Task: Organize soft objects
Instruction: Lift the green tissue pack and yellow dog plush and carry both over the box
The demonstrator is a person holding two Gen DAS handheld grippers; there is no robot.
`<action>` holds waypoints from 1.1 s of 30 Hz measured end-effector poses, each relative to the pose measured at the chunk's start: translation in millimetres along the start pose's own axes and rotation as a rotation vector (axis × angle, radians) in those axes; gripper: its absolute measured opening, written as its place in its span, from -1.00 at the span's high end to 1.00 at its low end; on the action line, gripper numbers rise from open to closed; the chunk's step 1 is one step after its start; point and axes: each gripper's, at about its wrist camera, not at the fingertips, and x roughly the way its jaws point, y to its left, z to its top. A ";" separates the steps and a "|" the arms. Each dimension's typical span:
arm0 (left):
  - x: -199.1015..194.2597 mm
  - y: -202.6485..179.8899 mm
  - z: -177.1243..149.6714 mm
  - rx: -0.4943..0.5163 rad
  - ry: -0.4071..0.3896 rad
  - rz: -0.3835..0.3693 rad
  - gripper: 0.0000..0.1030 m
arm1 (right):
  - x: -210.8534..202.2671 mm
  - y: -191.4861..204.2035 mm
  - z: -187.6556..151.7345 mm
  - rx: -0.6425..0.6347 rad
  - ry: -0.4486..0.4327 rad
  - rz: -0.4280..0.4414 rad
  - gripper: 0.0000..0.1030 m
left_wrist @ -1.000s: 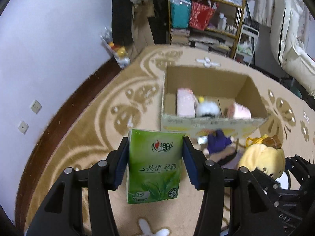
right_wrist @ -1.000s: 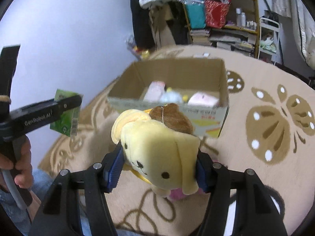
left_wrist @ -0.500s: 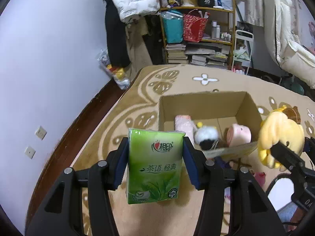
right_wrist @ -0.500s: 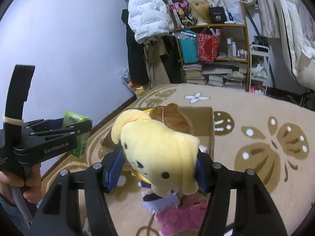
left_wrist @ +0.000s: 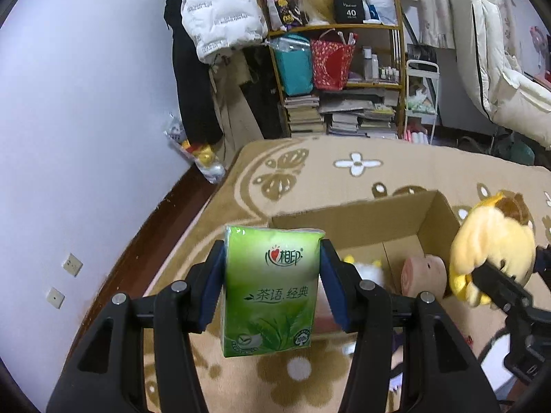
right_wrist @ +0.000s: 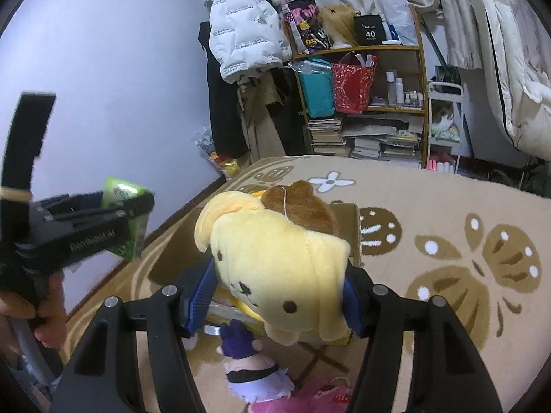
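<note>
Tissue pack [left_wrist: 272, 289] and plush [right_wrist: 279, 261] held above box [left_wrist: 361, 220].

The green tissue pack [left_wrist: 270, 290] sits upright between the pads of the left gripper [left_wrist: 272, 287], raised above the patterned beige rug [left_wrist: 344, 186], with the open cardboard box [left_wrist: 358, 220] just behind it; inside the box lie a white fluffy toy [left_wrist: 370, 270] and, to its right, a pink round plush [left_wrist: 425, 272]. The yellow dog plush [right_wrist: 275, 258] is clamped in the right gripper [right_wrist: 279, 292] above the box's right side; below it on the rug a purple plush doll [right_wrist: 248, 361] lies left of a pink plush toy [right_wrist: 310, 399]; the wooden shelf of books and bags [left_wrist: 344, 79] stands against the far wall beyond the rug.
</note>
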 end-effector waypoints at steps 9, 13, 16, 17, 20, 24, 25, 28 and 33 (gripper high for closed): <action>-3.8 3.1 9.2 -0.063 -0.069 -0.017 0.00 | 14.7 -8.6 7.9 -0.007 -0.014 -0.006 -0.31; 1.7 5.5 8.7 -0.062 -0.063 -0.012 0.00 | 23.1 -11.5 6.3 0.007 0.009 -0.005 -0.32; 11.8 8.7 5.0 -0.085 -0.045 -0.026 0.00 | 29.6 -8.8 6.4 -0.014 0.024 -0.011 -0.33; 13.9 9.0 3.3 -0.092 -0.042 -0.030 0.00 | 30.4 -8.0 6.1 -0.021 0.025 -0.012 -0.35; 20.5 9.8 -1.5 -0.105 -0.034 -0.039 -0.01 | 31.8 -7.6 4.0 -0.023 0.028 -0.013 -0.38; 31.4 8.2 -9.1 -0.117 -0.001 -0.054 -0.01 | 33.9 -8.5 1.8 -0.023 0.039 -0.016 -0.39; 33.5 8.2 -9.9 -0.121 0.002 -0.055 -0.01 | 34.4 -9.2 1.3 -0.021 0.042 -0.017 -0.39; 36.9 3.5 -12.1 -0.111 0.017 -0.066 -0.01 | 35.7 -10.6 0.7 -0.018 0.047 -0.012 -0.40; 34.5 -4.2 -14.3 -0.072 0.010 -0.050 -0.01 | 36.5 -10.7 0.3 -0.022 0.057 -0.018 -0.41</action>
